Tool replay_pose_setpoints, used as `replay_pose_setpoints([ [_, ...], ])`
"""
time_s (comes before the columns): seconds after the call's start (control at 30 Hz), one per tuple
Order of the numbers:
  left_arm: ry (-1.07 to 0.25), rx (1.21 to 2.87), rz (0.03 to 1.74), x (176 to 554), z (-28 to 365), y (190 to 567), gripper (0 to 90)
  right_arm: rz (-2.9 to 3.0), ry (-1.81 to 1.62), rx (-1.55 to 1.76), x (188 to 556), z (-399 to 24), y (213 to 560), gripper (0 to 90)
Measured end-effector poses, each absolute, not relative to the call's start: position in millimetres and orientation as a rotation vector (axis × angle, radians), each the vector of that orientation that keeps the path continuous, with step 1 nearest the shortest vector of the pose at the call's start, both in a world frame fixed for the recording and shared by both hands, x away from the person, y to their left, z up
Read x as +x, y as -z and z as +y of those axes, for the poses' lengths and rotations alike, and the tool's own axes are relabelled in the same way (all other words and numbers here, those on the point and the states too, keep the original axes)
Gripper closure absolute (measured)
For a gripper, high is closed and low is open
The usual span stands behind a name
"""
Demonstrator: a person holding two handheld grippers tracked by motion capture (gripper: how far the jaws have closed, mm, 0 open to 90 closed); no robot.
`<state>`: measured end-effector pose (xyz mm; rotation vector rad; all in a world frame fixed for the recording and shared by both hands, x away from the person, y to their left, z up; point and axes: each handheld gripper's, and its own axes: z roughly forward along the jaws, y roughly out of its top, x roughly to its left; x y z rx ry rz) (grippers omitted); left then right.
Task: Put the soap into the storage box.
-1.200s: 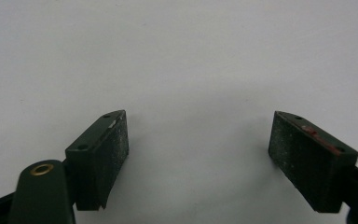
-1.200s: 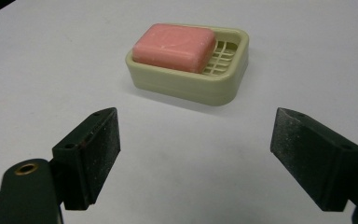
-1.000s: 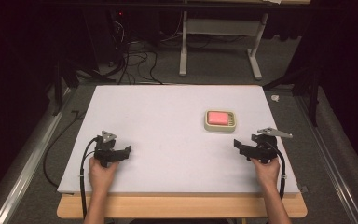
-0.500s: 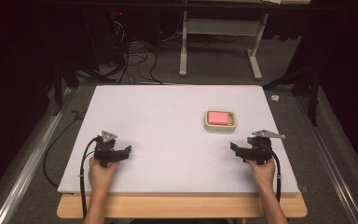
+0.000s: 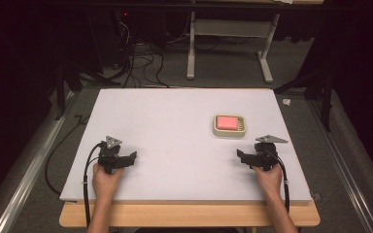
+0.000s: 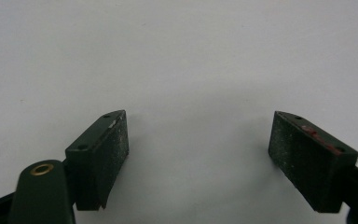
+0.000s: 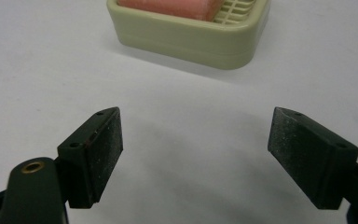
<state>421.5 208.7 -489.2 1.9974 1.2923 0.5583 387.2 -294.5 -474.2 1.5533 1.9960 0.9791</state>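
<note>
A white worktop (image 5: 175,126) is seen from above, with a wooden edge along its near side. A small cream-coloured dish (image 5: 229,125) is set on it at about two o'clock from the middle of the board, and a pink block, probably a bar of soap (image 5: 228,122), is held inside the dish. The left gripper (image 5: 126,160) is held low over the worktop at about eight o'clock from the middle, well apart from the dish, and it is gripped by the left hand (image 5: 105,178). Its jaws are spread wide, with nothing between them but bare white surface, as is shown in the left gripper view. The right gripper (image 5: 243,156) is held at about four o'clock from the middle, near the dish, which lies at roughly eleven o'clock from it; it is gripped by the right hand (image 5: 268,178). Its jaws are likewise spread wide and nothing is pinched. In the right gripper view the dish (image 7: 186,32) is seen ahead of the jaws at twelve o'clock, apart from them, with the soap (image 7: 172,8) lying in it beside a slotted grid. A cable is trailed from each gripper toward the near edge.
</note>
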Motion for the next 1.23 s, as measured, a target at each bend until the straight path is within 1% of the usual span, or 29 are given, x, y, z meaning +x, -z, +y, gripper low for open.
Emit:
replay_pose_setpoints([
  [0.5,-0.558,1.997,1.292,421,209,489,20.7,2.049,-0.826,1.501,391,-282,482,17.6],
  [1.23,-0.557,1.997,1.292,421,209,489,20.7,2.043,-0.832,1.495,390,-282,483,17.7],
])
